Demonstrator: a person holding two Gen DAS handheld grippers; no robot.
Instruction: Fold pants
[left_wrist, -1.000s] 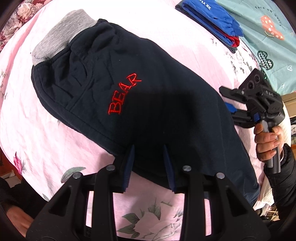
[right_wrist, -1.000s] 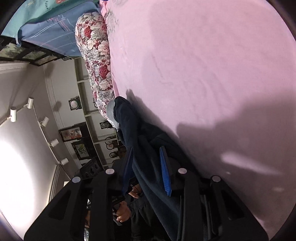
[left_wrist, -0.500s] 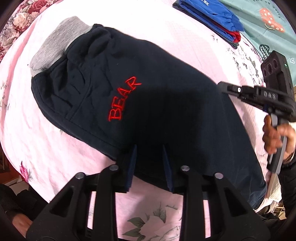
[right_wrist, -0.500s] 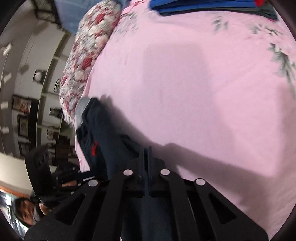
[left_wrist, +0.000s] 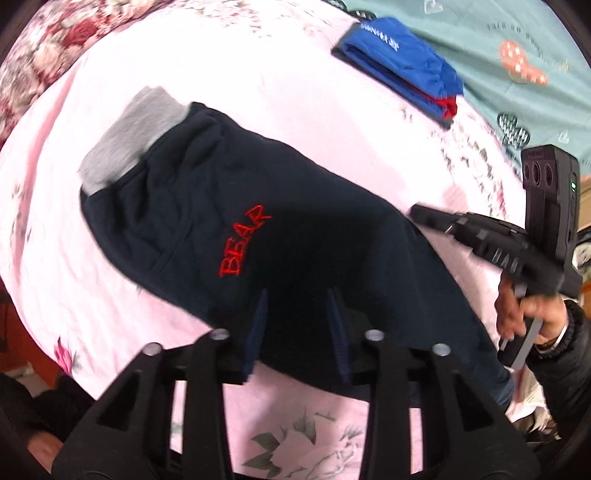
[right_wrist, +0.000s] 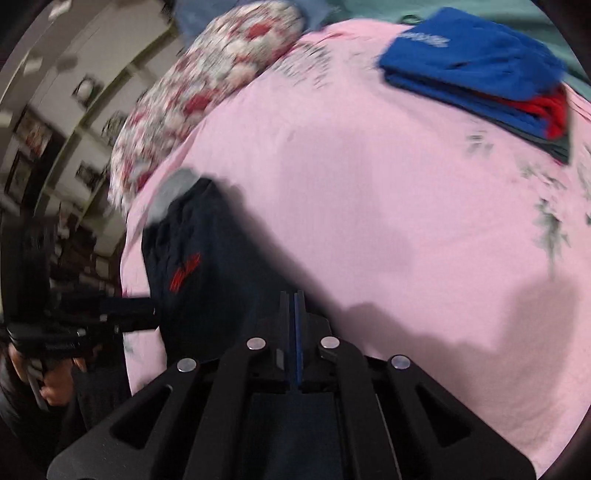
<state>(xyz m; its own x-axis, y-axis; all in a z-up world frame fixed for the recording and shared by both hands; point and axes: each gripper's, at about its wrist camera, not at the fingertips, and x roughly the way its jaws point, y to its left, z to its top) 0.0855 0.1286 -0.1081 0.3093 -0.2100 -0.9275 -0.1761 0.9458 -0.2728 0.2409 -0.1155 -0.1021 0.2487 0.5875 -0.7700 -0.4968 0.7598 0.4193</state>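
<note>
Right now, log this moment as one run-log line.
task: fold pants | left gripper: open over navy pants | right gripper: shut, at pants' far edge | surface: pink bedsheet

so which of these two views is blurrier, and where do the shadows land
Right wrist view: blurrier, the flowered pillow and shelves smear, and the red lettering on the pants is unreadable; a soft shadow falls on the pink sheet beside the pants. Left wrist view: sharper, BEAR reads clearly on the pants, though the edges streak; their lower middle is in dark shade near the left gripper.
</note>
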